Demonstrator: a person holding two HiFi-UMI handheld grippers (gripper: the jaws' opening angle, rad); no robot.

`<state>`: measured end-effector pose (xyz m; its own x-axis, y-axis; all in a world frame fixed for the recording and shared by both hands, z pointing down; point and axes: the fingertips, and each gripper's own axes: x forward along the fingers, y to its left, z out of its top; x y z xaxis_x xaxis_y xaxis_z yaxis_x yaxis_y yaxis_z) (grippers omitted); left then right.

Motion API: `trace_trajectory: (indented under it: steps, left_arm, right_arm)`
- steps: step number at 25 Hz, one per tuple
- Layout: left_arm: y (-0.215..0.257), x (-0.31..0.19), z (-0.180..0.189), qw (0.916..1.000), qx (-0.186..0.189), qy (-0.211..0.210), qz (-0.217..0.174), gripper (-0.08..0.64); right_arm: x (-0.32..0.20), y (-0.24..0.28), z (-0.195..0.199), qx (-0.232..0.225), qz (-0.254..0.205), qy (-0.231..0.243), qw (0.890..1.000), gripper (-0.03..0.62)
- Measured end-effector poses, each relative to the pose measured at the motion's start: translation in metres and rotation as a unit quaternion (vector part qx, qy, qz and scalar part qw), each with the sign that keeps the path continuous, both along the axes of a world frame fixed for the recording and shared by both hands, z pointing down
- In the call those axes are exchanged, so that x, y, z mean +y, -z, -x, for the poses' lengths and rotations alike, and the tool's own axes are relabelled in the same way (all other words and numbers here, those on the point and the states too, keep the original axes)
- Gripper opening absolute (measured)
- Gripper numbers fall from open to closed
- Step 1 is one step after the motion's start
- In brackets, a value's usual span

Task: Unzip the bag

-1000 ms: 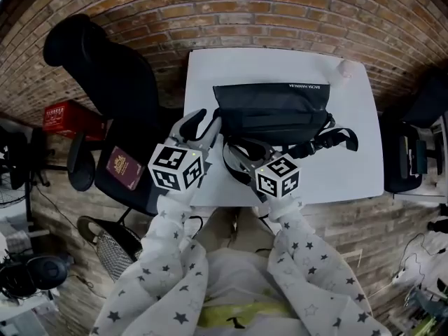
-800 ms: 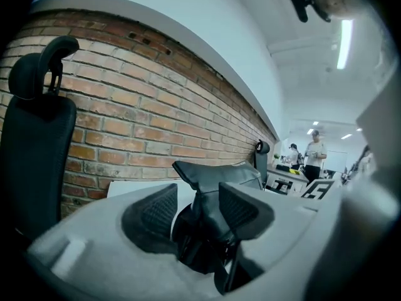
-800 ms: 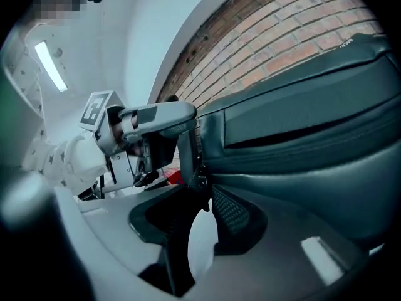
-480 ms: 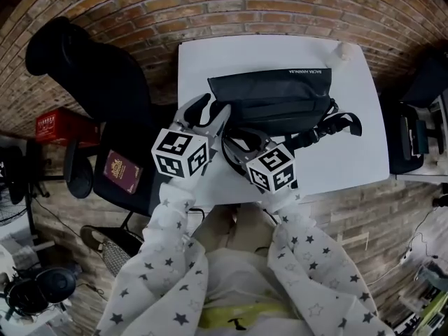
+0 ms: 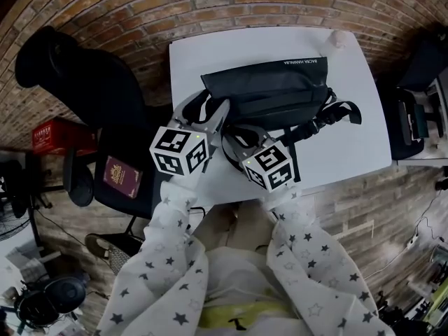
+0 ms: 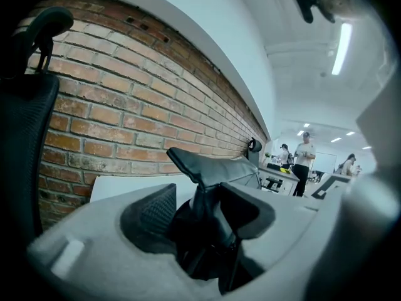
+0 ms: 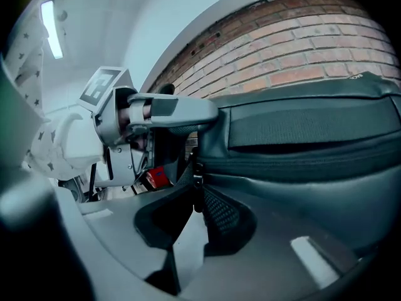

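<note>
With your left tongs (image 6: 202,213) wide around a corner of the bag (image 5: 269,89) and your right tongs (image 7: 195,211) closing on the zipper pull (image 7: 196,192), the unheld bag could have slid.

Brick wall (image 5: 105,5); wooden floor (image 5: 364,208); white table (image 5: 350,138); black chair (image 5: 84,75).

A black bag (image 5: 269,93) is showing smooth, faintly glossy coated cloth, its strap (image 5: 311,126) looking like ribbed woven webbing. The table (image 5: 350,145) is presenting a smooth, matt white top. The left gripper (image 6: 200,209) is appearing as matt grey plastic, with a dark, cross-hatched pad (image 6: 153,213). Rough red brick is forming the wall (image 5: 140,5), and soft, star-printed cloth is covering the sleeves (image 5: 164,257).
</note>
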<state>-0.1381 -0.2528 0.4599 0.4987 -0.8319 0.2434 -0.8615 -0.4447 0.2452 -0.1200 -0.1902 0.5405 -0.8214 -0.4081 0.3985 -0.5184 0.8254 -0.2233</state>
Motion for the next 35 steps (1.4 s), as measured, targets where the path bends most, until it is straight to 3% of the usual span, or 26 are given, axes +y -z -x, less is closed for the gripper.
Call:
trace_trajectory:
  steps: [5, 10, 35]
  left_arm:
    - [0.001, 0.000, -0.004, 1.0000, 0.003, -0.008, -0.005, 0.210]
    - [0.002, 0.002, -0.011, 0.9994, -0.013, -0.028, -0.018, 0.138]
    - [0.002, 0.000, -0.017, 0.9990, -0.022, -0.026, -0.028, 0.118]
  right_arm:
    - [0.000, 0.001, -0.003, 0.005, -0.003, -0.016, 1.000, 0.052]
    - [0.001, 0.002, -0.006, 0.015, -0.003, -0.023, 1.000, 0.051]
    - [-0.005, 0.006, -0.032, 0.064, -0.027, -0.032, 0.997, 0.051]
